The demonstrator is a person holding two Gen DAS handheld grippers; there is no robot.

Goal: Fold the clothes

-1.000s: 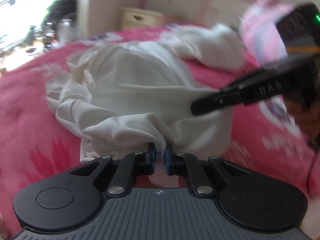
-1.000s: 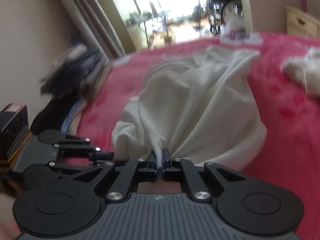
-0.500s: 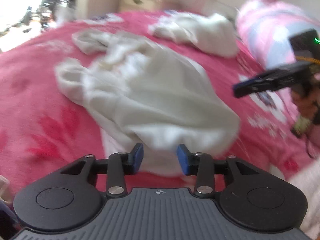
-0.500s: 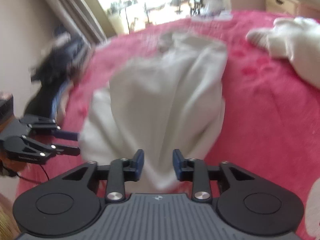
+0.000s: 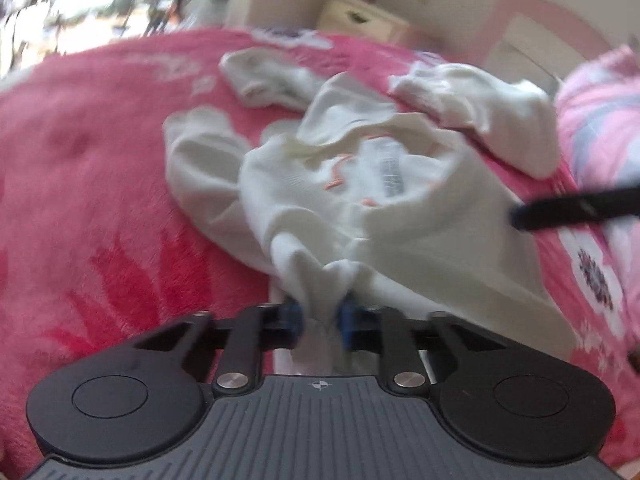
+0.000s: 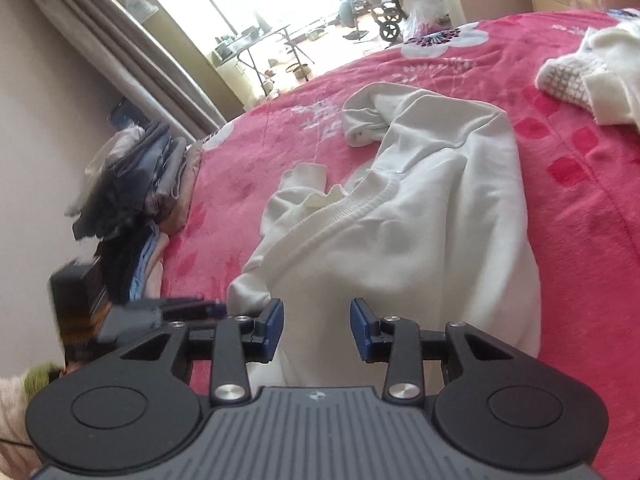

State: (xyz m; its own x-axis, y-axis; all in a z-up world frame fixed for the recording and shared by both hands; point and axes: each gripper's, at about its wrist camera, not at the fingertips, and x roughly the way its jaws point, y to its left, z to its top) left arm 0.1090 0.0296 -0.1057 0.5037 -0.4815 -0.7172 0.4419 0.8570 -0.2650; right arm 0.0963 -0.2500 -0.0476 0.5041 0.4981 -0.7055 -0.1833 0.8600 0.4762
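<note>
Two grippers work a white sweatshirt point(image 6: 408, 208) lying crumpled on the pink bed point(image 6: 580, 184): left gripper point(image 5: 320, 320) has just closed, pinching its near hem to lift; right gripper point(image 6: 317, 326) stands apart over cloth.

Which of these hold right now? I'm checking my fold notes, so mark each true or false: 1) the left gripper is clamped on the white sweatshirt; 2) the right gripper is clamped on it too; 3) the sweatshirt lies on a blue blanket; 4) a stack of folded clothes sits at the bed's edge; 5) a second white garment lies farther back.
1) True: the left gripper has just closed on a bunch of the white sweatshirt.
2) False: the right gripper stands open, pads apart, with fabric between them.
3) False: the blanket is pink.
4) True: the stack of folded clothes sits there.
5) True: the second white garment lies beyond the sweatshirt.
</note>
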